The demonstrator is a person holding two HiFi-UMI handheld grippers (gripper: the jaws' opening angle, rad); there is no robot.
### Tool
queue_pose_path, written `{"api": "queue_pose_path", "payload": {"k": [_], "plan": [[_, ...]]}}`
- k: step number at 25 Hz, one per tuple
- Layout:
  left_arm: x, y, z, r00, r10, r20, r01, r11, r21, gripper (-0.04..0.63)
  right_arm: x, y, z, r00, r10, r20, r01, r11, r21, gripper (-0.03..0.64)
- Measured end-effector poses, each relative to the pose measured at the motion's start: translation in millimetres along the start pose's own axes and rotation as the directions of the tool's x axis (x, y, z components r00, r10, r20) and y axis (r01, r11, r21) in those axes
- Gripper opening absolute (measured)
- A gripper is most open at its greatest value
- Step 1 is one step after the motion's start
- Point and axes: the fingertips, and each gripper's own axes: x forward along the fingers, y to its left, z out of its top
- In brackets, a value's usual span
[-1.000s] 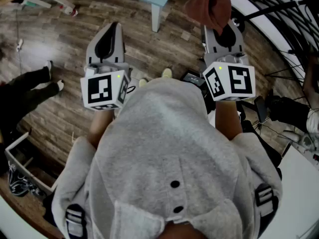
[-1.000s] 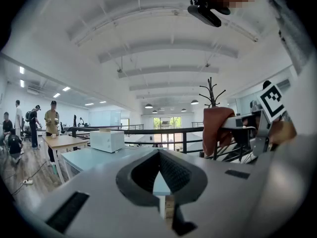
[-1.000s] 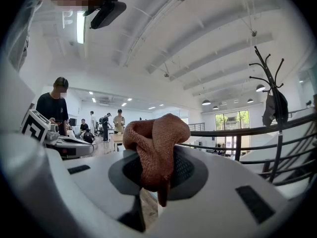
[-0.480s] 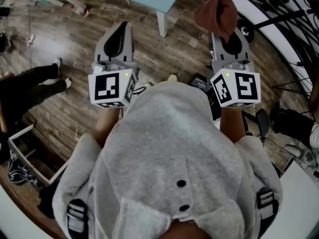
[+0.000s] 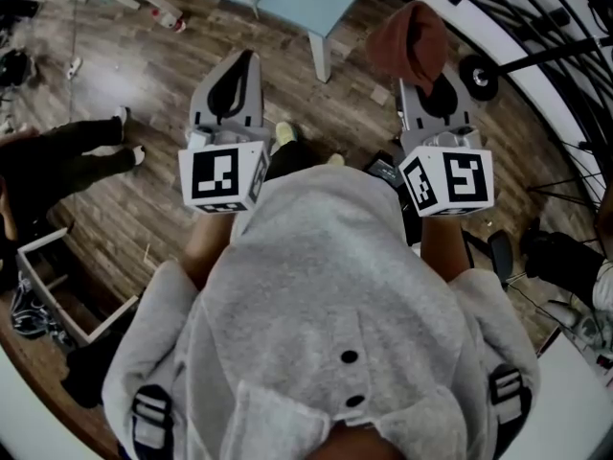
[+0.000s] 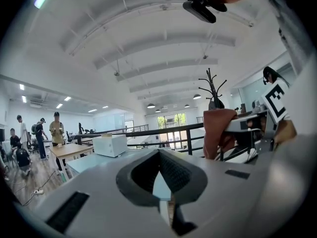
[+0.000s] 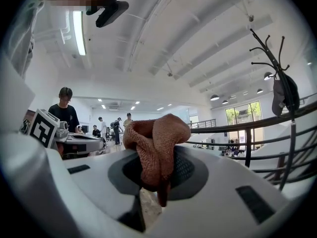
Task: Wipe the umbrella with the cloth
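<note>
Cloth ready, no umbrella visible
Right gripper (image 7: pixel 157 182) clamps the crumpled rust-brown cloth (image 7: pixel 156 138); left gripper (image 6: pixel 159 192) closed, empty.

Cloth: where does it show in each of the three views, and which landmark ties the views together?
Head view: cloth at upper right, bunched at the tip of the right gripper.
Left gripper view: cloth right of centre, in front of the railing.
Right gripper view: cloth at centre, pinched between the jaws.
Shared landmark: the black railing, at far upper right in the head view and at right in the right gripper view.
</note>
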Motion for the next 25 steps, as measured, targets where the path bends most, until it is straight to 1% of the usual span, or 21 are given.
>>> {"api": "queue_pose_path", "payload": {"k": [4, 8, 12, 16, 21, 25], "plan": [[4, -8, 7, 0.999, -0.012, 0.031, 0.011, 1.0, 0.01, 0.014, -3, -1, 3, 1.0, 0.002, 0.01, -0.002, 1.0, -0.023, 0.077], [11, -5, 7, 0.999, -0.009, 0.041, 0.009, 1.0, 0.01, 0.014, 0, 0, 5, 1.0, 0.006, 0.023, -0.005, 0.999, -0.035, 0.077], [23, -4, 13, 0.997, -0.031, 0.066, 0.03, 1.0, 0.007, 0.014, 11, -5, 7, 1.0, 0.004, 0.031, -0.003, 0.999, -0.044, 0.077], [30, 6, 10, 0.998, -0.006, 0.056, 0.007, 1.0, -0.009, 0.014, 26, -6, 6, 0.999, 0.004, 0.032, -0.002, 0.999, -0.053, 0.077], [47, 23, 6, 0.998, -0.011, 0.063, 0.012, 1.0, -0.013, 0.014, 53, -3, 4, 1.0, 0.018, 0.015, -0.017, 0.998, -0.062, 0.077], [69, 36, 6, 0.998, -0.014, 0.06, 0.016, 0.999, -0.032, 0.014, 81, -7, 3, 1.0, 0.028, -0.001, -0.028, 0.998, -0.064, 0.077]]}}
